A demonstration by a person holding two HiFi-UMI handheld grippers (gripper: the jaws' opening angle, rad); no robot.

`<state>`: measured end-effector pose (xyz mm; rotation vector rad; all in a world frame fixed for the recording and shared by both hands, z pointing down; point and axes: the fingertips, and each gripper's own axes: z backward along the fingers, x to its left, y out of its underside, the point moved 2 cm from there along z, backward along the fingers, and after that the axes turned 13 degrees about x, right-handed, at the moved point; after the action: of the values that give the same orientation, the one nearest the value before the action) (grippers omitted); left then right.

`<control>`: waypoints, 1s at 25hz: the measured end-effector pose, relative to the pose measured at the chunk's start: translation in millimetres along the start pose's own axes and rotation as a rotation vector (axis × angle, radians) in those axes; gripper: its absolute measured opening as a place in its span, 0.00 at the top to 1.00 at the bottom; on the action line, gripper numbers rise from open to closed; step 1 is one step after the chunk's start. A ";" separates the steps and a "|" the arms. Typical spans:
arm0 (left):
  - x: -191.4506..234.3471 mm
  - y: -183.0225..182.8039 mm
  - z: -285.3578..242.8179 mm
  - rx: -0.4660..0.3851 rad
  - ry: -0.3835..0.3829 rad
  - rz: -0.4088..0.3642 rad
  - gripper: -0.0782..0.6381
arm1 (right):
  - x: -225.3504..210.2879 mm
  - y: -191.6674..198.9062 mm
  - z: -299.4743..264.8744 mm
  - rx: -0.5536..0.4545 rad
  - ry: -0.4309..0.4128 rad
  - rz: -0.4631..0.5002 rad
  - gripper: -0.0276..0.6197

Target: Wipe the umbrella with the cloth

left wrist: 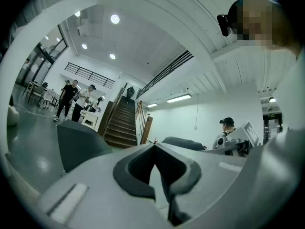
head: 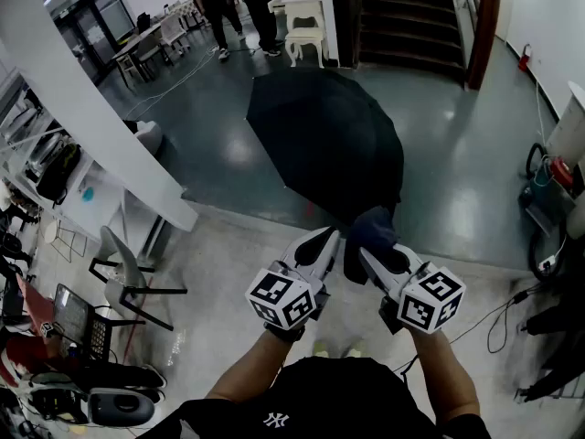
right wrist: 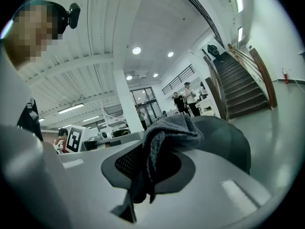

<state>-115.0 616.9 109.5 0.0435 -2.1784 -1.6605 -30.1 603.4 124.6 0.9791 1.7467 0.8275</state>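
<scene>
An open black umbrella point(head: 329, 140) rests on the glossy floor ahead of me; it also shows as a dark dome point(left wrist: 78, 142) at the left of the left gripper view and behind the cloth point(right wrist: 228, 142) in the right gripper view. My right gripper point(head: 366, 245) is shut on a dark grey cloth point(head: 370, 236), which bunches over its jaws point(right wrist: 164, 137). My left gripper point(head: 322, 243) is shut with nothing in it, just left of the right one. Both are held up near the umbrella's near edge.
A white slanted column point(head: 91, 126) crosses the left. A chair point(head: 123, 277) and equipment point(head: 73, 327) stand at lower left. Cables point(head: 498, 323) and gear lie at the right. People point(head: 239, 7) stand by tables far back, beside a staircase point(head: 407, 16).
</scene>
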 end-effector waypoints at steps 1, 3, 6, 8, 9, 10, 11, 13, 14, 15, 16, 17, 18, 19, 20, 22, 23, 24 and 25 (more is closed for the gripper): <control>-1.4 -0.8 -1.5 0.000 0.000 -0.002 0.89 | -0.8 -0.8 0.7 0.000 -0.002 0.001 0.84; -4.2 -1.9 -4.2 0.000 0.000 -0.006 0.89 | -2.1 -1.8 2.3 0.000 -0.005 0.003 0.84; -8.3 -1.7 -7.4 -0.003 -0.002 -0.011 0.89 | -3.7 -1.4 5.4 -0.002 -0.011 0.010 0.84; -9.9 -1.8 -8.1 -0.005 -0.005 -0.013 0.89 | -4.4 -1.0 7.3 -0.001 -0.012 0.011 0.84; -10.2 -2.0 -8.0 -0.005 -0.007 -0.013 0.89 | -4.4 -0.9 8.0 -0.001 -0.012 0.011 0.84; -10.1 -2.2 -7.7 -0.005 -0.009 -0.013 0.89 | -4.4 -0.8 8.4 -0.002 -0.011 0.011 0.84; -9.9 -2.1 -7.6 -0.004 -0.009 -0.014 0.89 | -4.4 -0.6 8.6 -0.003 -0.010 0.010 0.84; -10.3 -1.4 -8.1 -0.004 -0.008 -0.014 0.89 | -4.9 0.5 9.2 -0.004 -0.010 0.009 0.84; -11.6 -0.9 -8.8 -0.004 -0.007 -0.015 0.89 | -5.5 1.2 10.1 -0.006 -0.012 0.006 0.84; -13.4 -0.4 -9.8 -0.004 -0.004 -0.015 0.89 | -6.4 1.9 11.6 -0.010 -0.015 0.000 0.84; -15.5 0.0 -10.9 -0.004 -0.001 -0.017 0.89 | -7.7 2.3 13.4 -0.015 -0.019 -0.010 0.83; -17.5 -0.2 -11.9 -0.005 0.002 -0.019 0.89 | -9.2 2.0 15.1 -0.022 -0.023 -0.023 0.83; -18.9 -0.9 -13.0 -0.007 0.004 -0.022 0.89 | -11.1 1.1 16.6 -0.029 -0.025 -0.036 0.83; -20.0 -1.8 -14.1 -0.009 0.006 -0.026 0.89 | -13.3 -0.2 18.0 -0.036 -0.024 -0.049 0.83; -20.8 -2.6 -15.3 -0.011 0.007 -0.030 0.89 | -15.9 -1.4 19.6 -0.044 -0.021 -0.060 0.83; -23.1 -2.5 -18.4 -0.014 0.005 -0.035 0.89 | -21.1 -2.7 23.9 -0.058 -0.021 -0.084 0.83; -24.6 -1.9 -20.1 -0.015 0.003 -0.036 0.89 | -23.2 -2.6 26.5 -0.064 -0.024 -0.094 0.83; -26.3 -1.3 -21.8 -0.015 0.000 -0.036 0.89 | -24.8 -2.1 29.0 -0.067 -0.028 -0.102 0.83; -28.1 -0.9 -23.3 -0.015 -0.002 -0.035 0.89 | -25.9 -1.1 31.2 -0.069 -0.031 -0.105 0.83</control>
<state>-81.7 602.5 105.5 0.0768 -2.1786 -1.6961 5.2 583.2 123.6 0.8432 1.7168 0.7953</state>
